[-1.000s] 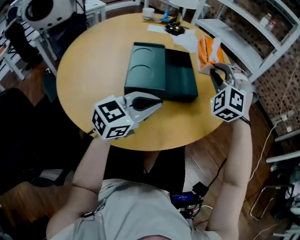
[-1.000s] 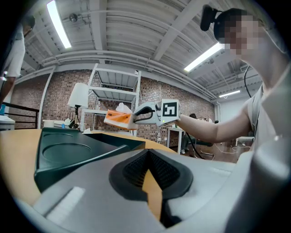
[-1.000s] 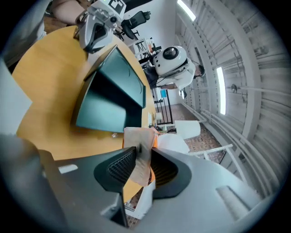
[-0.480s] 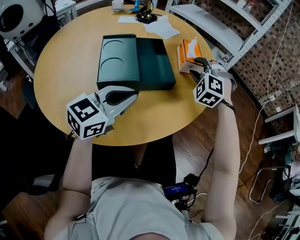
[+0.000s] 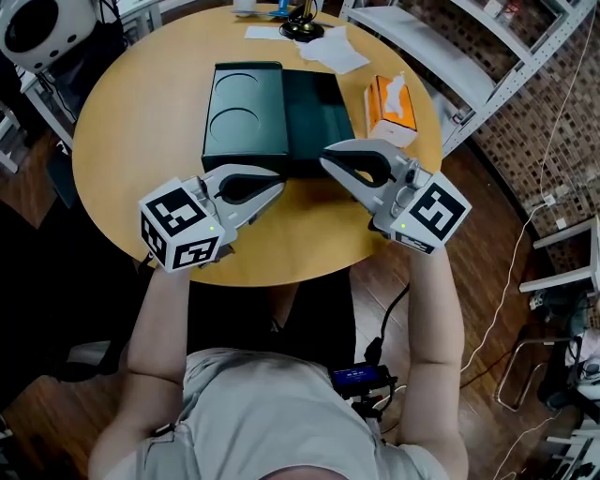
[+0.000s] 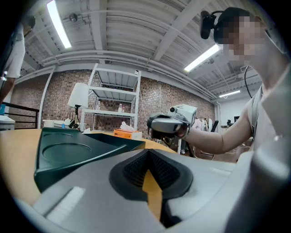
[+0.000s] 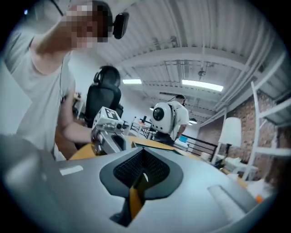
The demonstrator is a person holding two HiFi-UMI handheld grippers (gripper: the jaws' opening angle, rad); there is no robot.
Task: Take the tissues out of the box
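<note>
The orange tissue box stands at the table's right, a white tissue poking from its top; the left gripper view shows this tissue box far off. My right gripper lies well left of and nearer than the box, at the front edge of a dark green case. Its jaws are closing and meet with nothing between them. My left gripper hovers over the table at the case's front left, shut and empty. The two grippers point toward each other, a short gap apart.
The round wooden table carries white papers and small dark items at its far edge. A white shelf unit stands right of the table. A white-headed machine is at the far left.
My right gripper has left the tissue box's side and swung left, to the front of the green case, empty. The left gripper has hardly moved.
</note>
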